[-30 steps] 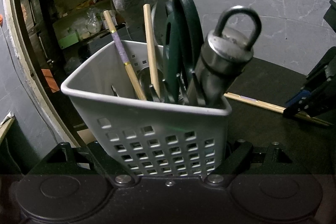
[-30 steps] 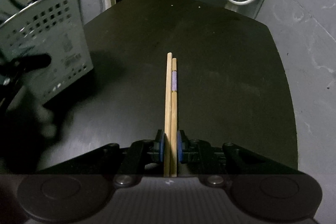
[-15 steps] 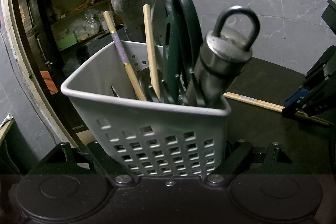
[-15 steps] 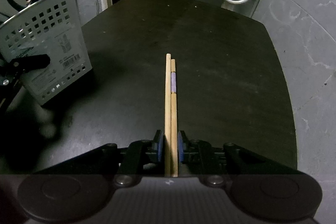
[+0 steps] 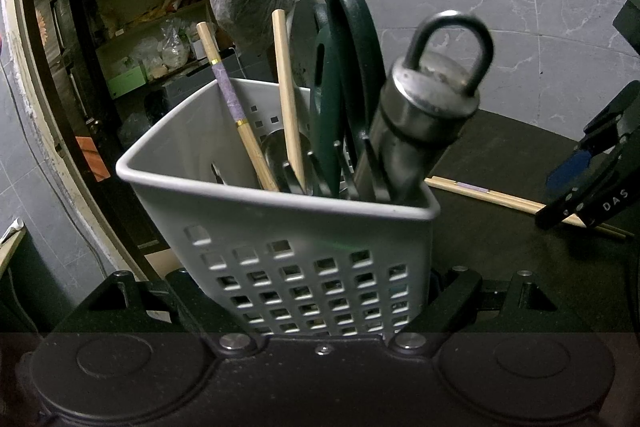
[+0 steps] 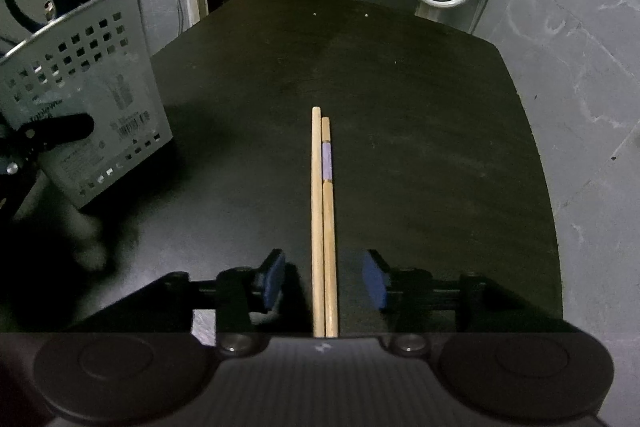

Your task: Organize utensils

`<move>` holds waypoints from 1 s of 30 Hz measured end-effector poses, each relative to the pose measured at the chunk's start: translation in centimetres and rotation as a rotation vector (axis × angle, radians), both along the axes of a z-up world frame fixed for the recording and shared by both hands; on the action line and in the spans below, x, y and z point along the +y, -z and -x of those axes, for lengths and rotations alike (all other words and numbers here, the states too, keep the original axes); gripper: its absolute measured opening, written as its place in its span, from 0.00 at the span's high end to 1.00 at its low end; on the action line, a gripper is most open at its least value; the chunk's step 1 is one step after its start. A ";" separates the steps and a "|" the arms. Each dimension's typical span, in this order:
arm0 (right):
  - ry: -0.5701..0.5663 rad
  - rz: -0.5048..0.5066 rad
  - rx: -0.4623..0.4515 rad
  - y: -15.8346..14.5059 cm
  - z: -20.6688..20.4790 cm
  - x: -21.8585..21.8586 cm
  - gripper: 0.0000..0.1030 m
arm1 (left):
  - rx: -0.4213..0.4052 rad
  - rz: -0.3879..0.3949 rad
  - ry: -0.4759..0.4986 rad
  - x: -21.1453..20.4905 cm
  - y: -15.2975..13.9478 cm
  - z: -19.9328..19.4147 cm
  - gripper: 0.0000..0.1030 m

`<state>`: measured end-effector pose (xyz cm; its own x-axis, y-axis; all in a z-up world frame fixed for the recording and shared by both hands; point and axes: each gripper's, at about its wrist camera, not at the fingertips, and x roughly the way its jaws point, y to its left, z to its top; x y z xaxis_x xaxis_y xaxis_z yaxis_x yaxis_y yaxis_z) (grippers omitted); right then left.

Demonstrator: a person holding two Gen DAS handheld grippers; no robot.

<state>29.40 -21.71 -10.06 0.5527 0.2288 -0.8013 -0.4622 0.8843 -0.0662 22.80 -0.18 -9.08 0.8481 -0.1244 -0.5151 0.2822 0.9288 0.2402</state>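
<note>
At the table's left edge stands a grey basket (image 6: 86,99), gripped low on its sides by the left gripper (image 5: 320,311), whose jaws press against its walls; scissors (image 5: 344,87), two chopsticks (image 5: 286,99) and a steel cylinder (image 5: 420,115) with a ring on top stick up out of it. Right of it, near the middle of the table (image 6: 420,107), a pair of chopsticks (image 6: 323,219) lies side by side on the dark top. The right gripper (image 6: 324,281) has its jaws spread on either side of their near ends, blue pads (image 6: 374,283) clear of the wood.

A dark table (image 6: 400,107) stands on grey marbled floor (image 6: 580,67), with cluttered shelves (image 5: 140,27) beyond a doorway.
</note>
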 end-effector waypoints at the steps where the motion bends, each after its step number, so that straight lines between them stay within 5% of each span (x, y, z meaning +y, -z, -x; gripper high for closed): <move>1: 0.005 -0.008 -0.001 -0.1 -0.1 0.0 0.44 | 0.000 0.000 0.000 0.0 0.0 0.0 0.15; 10: 0.098 -0.107 0.020 -0.5 -2.0 0.1 0.35 | 0.001 0.000 0.000 0.0 0.0 0.0 0.15; 23: 0.179 -0.128 0.047 1.0 -5.2 1.0 0.45 | 0.000 -0.001 0.000 0.0 0.0 0.0 0.15; 25: 0.174 -0.106 0.043 1.0 -5.2 1.2 0.50 | 0.000 0.000 -0.001 0.0 0.0 0.0 0.15; 29: 0.142 -0.075 0.047 0.9 -5.0 1.7 0.84 | 0.000 0.000 0.000 0.0 0.0 0.0 0.15; 30: 0.132 -0.063 0.048 0.9 -4.9 1.9 0.84 | 0.000 0.000 0.000 0.0 0.0 0.0 0.15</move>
<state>34.31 -19.86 -10.92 0.5427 0.2072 -0.8140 -0.3430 0.9393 0.0104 22.79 -0.16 -9.12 0.8482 -0.1239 -0.5150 0.2817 0.9288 0.2406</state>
